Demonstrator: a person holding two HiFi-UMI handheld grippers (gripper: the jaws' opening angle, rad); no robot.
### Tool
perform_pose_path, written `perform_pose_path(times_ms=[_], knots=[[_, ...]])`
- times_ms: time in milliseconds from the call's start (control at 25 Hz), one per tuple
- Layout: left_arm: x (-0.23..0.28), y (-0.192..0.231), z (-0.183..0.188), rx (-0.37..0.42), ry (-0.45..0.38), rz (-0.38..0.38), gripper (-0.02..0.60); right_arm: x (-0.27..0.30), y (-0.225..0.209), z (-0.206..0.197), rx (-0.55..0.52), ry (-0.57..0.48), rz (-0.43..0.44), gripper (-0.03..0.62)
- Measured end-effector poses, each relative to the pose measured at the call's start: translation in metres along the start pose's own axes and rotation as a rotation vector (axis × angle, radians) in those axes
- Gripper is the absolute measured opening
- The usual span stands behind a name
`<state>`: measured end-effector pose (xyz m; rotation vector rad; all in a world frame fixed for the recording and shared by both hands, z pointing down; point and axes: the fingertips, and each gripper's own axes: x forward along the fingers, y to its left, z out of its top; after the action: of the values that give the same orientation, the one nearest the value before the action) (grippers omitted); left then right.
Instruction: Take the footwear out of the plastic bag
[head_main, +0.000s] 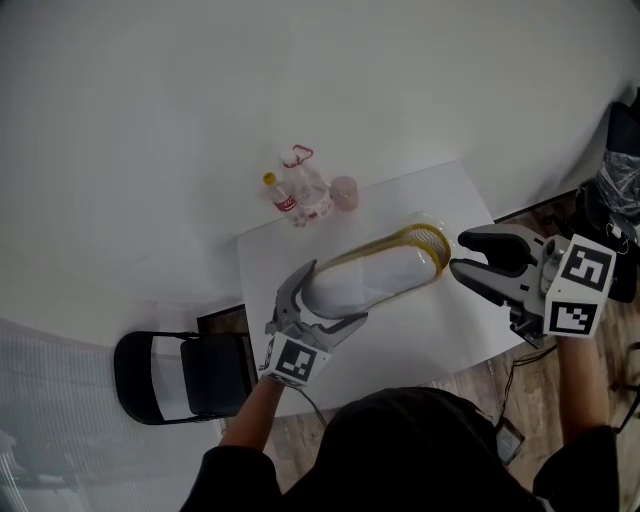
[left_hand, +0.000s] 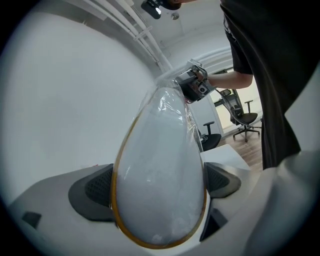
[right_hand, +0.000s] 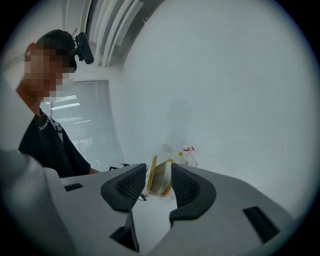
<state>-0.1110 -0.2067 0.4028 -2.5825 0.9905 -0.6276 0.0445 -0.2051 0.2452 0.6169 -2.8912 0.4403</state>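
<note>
The left gripper (head_main: 325, 297) is clamped on the footwear (head_main: 375, 275): in the left gripper view its dark pads (left_hand: 97, 192) press on either side of a pale sole edged in yellow, which fills the gap between the jaws. The footwear runs lengthwise away from this gripper toward the other one, and the clear plastic bag (left_hand: 189, 116) wraps it, the film crinkled at the end farthest from the left jaws.

The right gripper (head_main: 462, 254) hovers just beyond that far end, its jaws spread and pinching nothing. In the right gripper view the bagged footwear shows through the gap, farther off than the pads and not between them. From the head view the tips point at the yellow-rimmed end, near it; whether they touch the film cannot be made out.

Below both grippers lies the white table (head_main: 420, 340). Past the footwear, on the side away from the person, a few small plastic bottles (head_main: 298, 195) and a pinkish cup (head_main: 344, 192) stand together at the table's far edge. To the outer side of the left gripper, off the table, a black chair (head_main: 175, 380) stands on the floor.
</note>
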Motion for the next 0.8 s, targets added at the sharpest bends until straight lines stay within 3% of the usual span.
perform_pose_path(times_ms=[320,800], knots=[[-0.014,0.01,0.012,0.059,-0.066,0.089,0.575,0.019,0.015,0.007,-0.054,0.097,-0.003,0.222],[-0.008,0.01,0.023,0.144,-0.118,0.16,0.575,0.027,0.018,0.0,-0.099,0.193,0.008,0.233]])
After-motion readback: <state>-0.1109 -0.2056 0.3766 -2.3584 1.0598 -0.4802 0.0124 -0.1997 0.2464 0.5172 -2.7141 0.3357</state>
